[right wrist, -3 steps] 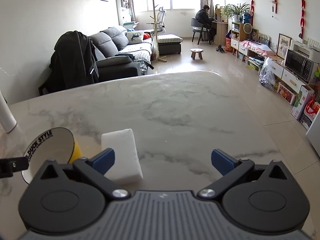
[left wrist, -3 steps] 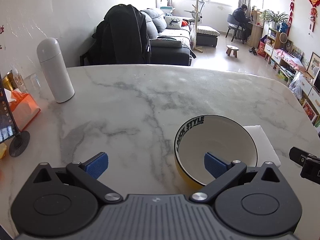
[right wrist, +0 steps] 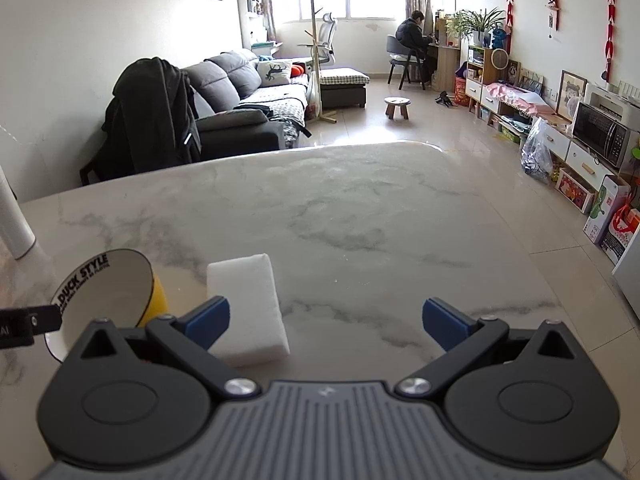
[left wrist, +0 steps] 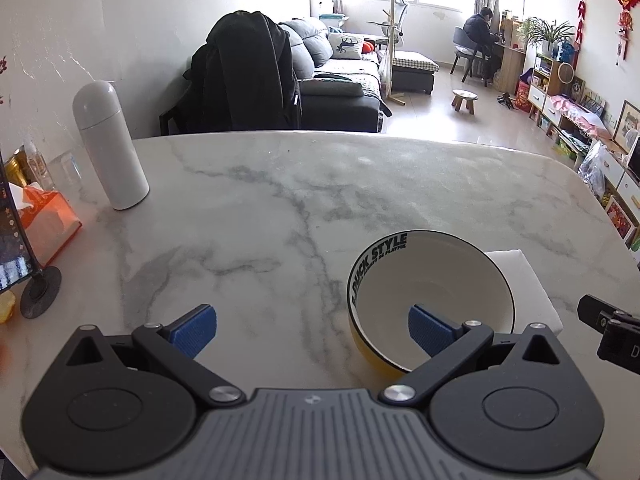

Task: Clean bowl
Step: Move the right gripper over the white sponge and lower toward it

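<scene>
Marble table (left wrist: 280, 208): glazed bowl (left wrist: 430, 300) beside sponge (right wrist: 246, 304) (likely slippery, breakable; best gripped at rim), left gripper (left wrist: 312, 330) and right gripper (right wrist: 326, 320) both spread, empty

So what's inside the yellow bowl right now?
The bowl shows a bare white interior; the left gripper's blue fingertip covers part of the bottom.

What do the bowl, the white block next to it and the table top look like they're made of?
Bowl: likely glazed ceramic, glossy white inside, yellow outside, printed black rim.
White block: probably a foam sponge, matte, with soft rounded edges.
Table top: marble or marble-look stone, grey veins, polished sheen.
</scene>
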The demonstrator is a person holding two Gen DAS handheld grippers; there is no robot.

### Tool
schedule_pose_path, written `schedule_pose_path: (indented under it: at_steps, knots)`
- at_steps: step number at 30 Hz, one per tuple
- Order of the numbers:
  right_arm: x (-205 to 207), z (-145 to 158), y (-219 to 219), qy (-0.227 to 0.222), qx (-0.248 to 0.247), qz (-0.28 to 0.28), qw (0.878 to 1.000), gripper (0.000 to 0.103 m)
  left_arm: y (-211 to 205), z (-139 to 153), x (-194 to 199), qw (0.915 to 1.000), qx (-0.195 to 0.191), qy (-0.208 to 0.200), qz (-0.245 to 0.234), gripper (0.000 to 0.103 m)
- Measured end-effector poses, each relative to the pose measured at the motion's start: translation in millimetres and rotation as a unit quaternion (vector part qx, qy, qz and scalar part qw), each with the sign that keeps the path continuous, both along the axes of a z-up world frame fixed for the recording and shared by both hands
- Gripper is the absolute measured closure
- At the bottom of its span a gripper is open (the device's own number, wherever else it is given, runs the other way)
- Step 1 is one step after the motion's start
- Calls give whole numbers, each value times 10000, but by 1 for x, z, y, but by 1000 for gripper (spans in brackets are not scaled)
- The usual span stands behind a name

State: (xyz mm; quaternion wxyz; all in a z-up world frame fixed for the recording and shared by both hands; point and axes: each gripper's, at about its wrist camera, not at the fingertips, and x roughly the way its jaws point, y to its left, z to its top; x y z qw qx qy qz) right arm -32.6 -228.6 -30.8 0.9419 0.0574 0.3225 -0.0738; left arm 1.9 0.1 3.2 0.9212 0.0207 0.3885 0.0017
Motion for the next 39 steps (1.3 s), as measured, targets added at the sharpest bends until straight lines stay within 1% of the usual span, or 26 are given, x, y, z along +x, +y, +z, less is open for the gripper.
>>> schedule_pose_path:
  at_steps: [3, 7, 10, 13, 19, 26, 39]
  knots:
    - [-3, 0, 0, -26, -50, 2, 10000, 0, 0, 3, 2, 9999, -92, 35, -70, 1]
    - [-8, 0, 1, -62, -116, 5, 9999, 0, -11, 5, -4, 9996, 164, -84, -193, 1]
    - [-1, -4, 5, 69, -247, 12, 9997, 0, -22, 1, -7, 9991, 310, -134, -263, 1]
    - [-2, -1, 6, 87, -237, 36, 9997, 0, -28, 1, -9, 9988, 360, -99, -305, 1]
    - [-1, 3, 9, 147, -198, 183, 9995, 0, -34, 5, -12, 9987, 314, -100, -397, 1]
    - [-5, 7, 17, 138, -210, 381, 9990, 0, -41, 4, -11, 9983, 410, -125, -397, 1]
    - [-4, 6, 18, 190, -231, 385, 9988, 0, -43, 3, -10, 9981, 444, -82, -430, 1]
